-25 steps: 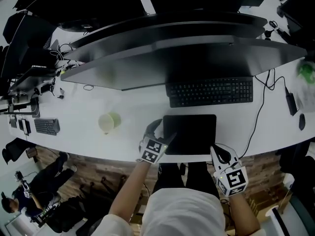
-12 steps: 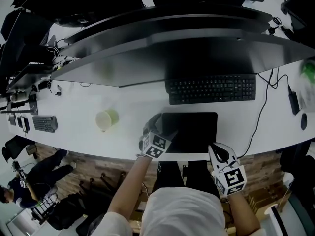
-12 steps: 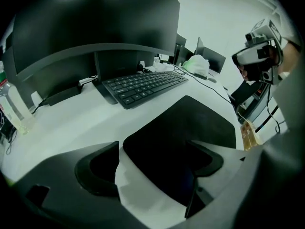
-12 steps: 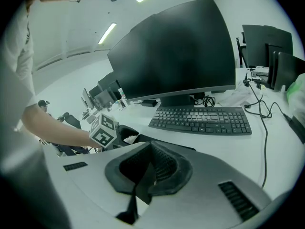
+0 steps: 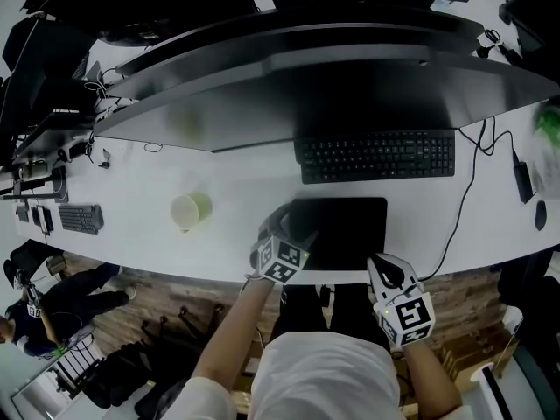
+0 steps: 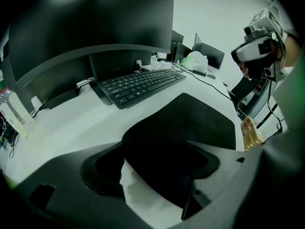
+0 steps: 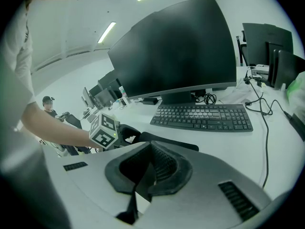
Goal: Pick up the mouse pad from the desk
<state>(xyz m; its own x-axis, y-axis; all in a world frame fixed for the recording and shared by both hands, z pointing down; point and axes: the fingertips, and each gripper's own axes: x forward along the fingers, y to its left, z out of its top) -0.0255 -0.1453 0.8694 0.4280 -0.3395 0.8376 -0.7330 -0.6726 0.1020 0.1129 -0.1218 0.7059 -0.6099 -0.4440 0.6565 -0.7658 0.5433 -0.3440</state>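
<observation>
The black mouse pad (image 5: pixel 343 231) lies flat on the white desk (image 5: pixel 140 234), just in front of the keyboard (image 5: pixel 376 157). My left gripper (image 5: pixel 282 245) sits low at the pad's near left corner. In the left gripper view that corner of the mouse pad (image 6: pixel 200 120) lies between the jaws of the left gripper (image 6: pixel 157 175); they are closing but stand wide and do not press it. My right gripper (image 5: pixel 395 285) hovers off the pad's near right corner at the desk's front edge. Its jaws look closed and empty in the right gripper (image 7: pixel 144 182) view.
A wide curved monitor (image 5: pixel 332 86) stands behind the keyboard. A pale green cup (image 5: pixel 189 210) stands left of the pad. A black cable (image 5: pixel 461 201) runs down the desk right of the pad. A small keyboard (image 5: pixel 83 220) and clutter lie far left.
My left gripper has sunk and rolled a little, settling onto the pad's near left corner. The right gripper has stayed put.
</observation>
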